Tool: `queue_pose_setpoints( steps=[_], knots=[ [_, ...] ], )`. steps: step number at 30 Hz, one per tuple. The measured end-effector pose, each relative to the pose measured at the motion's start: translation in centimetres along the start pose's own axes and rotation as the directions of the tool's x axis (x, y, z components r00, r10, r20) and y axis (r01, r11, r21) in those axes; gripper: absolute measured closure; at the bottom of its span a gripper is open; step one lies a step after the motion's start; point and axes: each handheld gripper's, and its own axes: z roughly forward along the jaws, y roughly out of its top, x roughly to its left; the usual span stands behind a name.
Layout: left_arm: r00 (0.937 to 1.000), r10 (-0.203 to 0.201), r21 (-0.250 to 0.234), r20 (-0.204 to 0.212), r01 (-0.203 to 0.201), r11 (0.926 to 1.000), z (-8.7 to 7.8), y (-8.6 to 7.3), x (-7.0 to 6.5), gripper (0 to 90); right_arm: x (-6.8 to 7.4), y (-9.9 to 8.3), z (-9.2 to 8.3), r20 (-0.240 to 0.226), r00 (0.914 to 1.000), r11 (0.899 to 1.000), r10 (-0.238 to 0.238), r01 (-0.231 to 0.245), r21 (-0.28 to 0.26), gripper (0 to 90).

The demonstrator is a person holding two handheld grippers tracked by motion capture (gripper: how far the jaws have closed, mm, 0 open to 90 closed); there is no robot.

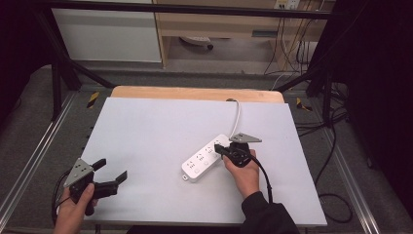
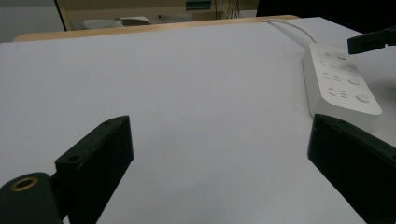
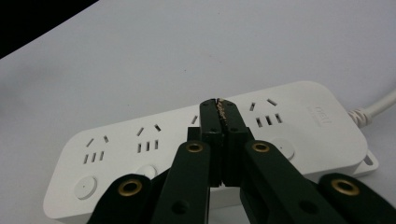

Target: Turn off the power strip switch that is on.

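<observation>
Power strip (image 1: 207, 157), white, lies flat at the middle right of the table (image 1: 146, 141), set on a diagonal with its cord (image 1: 237, 117) running off toward the far edge. Its sockets and round buttons face upward, which leaves them reachable from above. Right gripper (image 1: 225, 150), held in the person's right hand (image 1: 243, 170), has its jaws pressed together with nothing between them; the joined tips sit over the strip's middle section, beside a round button (image 3: 286, 148), a pose that suits pushing a switch with a single blunt point. Whether the tips touch the casing cannot be told. Left gripper (image 1: 113, 170) rests near the table's near left corner, well apart from the strip, its jaws spread wide and empty; it appears parked clear of the work. Faint grey lettering (image 3: 321, 115) is embossed at the cord end of the strip, too small to read with confidence. No other brand mark or label is legible on the strip, the grippers or the table.
</observation>
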Motion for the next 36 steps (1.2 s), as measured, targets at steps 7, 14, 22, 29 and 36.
queue_pose_setpoints(
  steps=[7,14,22,29,36],
  knots=[
    [1.0,0.004,0.002,-0.001,-0.004,1.0,0.03,0.0,-0.01,6.6,-0.05,-0.26,-0.02,0.003,1.0,1.0,0.0,0.0,0.012,90.0],
    [1.0,0.01,0.003,0.0,-0.01,0.9999,0.04,-0.01,-0.04,6.6,0.3,-0.46,0.19,-0.019,0.9997,1.0,-0.011,0.012,0.024,90.0],
    [0.9999,0.011,0.005,0.003,-0.011,0.9999,0.05,-0.02,-0.06,6.7,0.43,-0.62,0.4,0.0,0.9999,0.999,-0.015,0.015,0.033,90.0],
    [0.9999,0.014,0.008,0.003,-0.014,0.9999,0.06,-0.03,-0.1,6.7,0.47,-0.72,0.47,0.002,0.9999,1.0,-0.012,0.012,0.029,89.5],
    [0.9999,0.016,0.01,0.003,-0.016,0.9998,0.1,-0.04,-0.13,6.7,0.29,-1.04,0.52,0.003,1.0,0.999,0.0,0.0,0.034,90.0]
  ],
)
